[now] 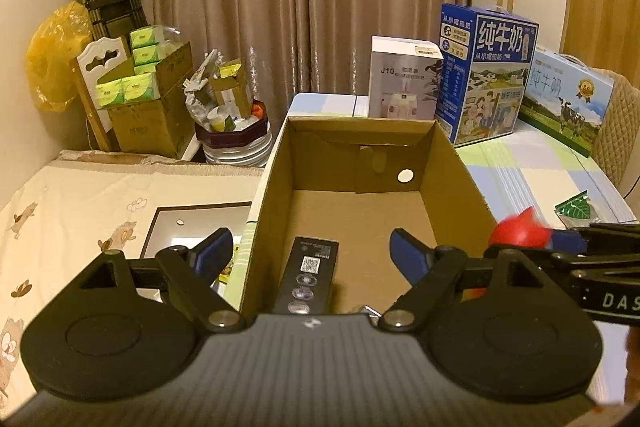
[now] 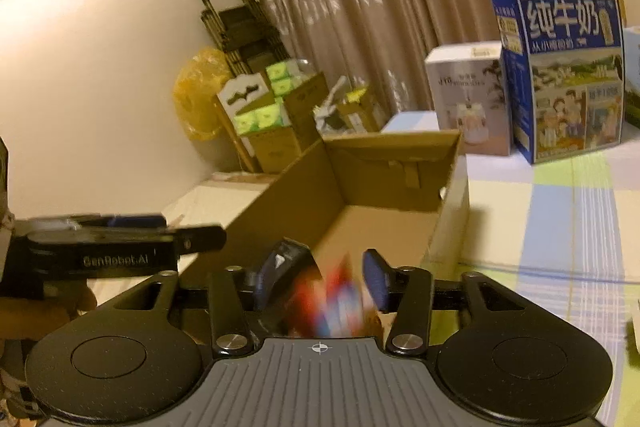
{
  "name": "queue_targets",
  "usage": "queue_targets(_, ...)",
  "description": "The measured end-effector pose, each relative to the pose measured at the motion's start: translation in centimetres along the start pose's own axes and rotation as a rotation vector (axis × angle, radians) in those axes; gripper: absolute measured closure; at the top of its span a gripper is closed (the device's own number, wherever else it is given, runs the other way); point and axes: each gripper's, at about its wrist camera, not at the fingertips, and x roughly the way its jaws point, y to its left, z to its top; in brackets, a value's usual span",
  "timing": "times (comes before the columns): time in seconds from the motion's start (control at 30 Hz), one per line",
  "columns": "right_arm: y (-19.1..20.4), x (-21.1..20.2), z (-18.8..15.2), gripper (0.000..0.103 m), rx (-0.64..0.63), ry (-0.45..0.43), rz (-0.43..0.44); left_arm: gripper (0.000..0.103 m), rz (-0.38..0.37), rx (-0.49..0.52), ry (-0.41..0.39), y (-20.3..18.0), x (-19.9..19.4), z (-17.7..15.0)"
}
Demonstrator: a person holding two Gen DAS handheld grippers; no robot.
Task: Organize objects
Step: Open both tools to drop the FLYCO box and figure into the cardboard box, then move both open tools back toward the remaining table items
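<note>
An open cardboard box (image 1: 456, 163) stands on the table, also in the right wrist view (image 2: 304, 195). A black box with a QR code (image 1: 310, 273) lies inside it at the near end. My left gripper (image 1: 312, 251) is open and empty, hovering over the box's near end. My right gripper (image 2: 324, 279) is shut on a blurred red, white and blue packet (image 2: 332, 299) over the box's near right corner. It shows as a red blur (image 1: 520, 229) in the left wrist view, beside the right gripper (image 1: 600, 247).
A white J10 carton (image 1: 404, 79), a blue milk carton (image 1: 486, 75) and a light blue milk carton (image 1: 568, 99) stand behind the box. A green leaf packet (image 1: 576, 209) lies at right. A bed (image 1: 80, 211) is on the left, with stacked boxes (image 1: 148, 99) beyond it.
</note>
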Motion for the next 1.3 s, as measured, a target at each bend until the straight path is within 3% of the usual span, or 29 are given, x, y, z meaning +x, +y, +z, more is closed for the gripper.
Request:
queue_targets(0.07,0.1,-0.5,0.1,0.044,-0.003,-0.033,-0.002,0.020,0.000,-0.013,0.003,0.3,-0.2,-0.3)
queue_targets(0.37,-1.0,-3.2,0.5,0.043,0.005,-0.100,-0.044,0.016,0.004,-0.035,-0.004,0.1,-1.5,-1.3)
queue_targets(0.67,-3.2,-7.3,-0.1,0.043,0.004,-0.130,-0.106,0.009,-0.040,-0.026,-0.033,-2.4,-3.9,-1.2)
queue_targets(0.9,-6.7,-12.3,-1.8,0.043,0.029,-0.118,-0.229,0.001,-0.096,0.014,-0.075,-6.5,-5.8,-1.3)
queue_targets(1.3,-14.1,-23.3,-6.4,0.043,0.122,-0.132,-0.481,0.001,-0.253,0.098,-0.101,-17.3,-6.7,-1.2)
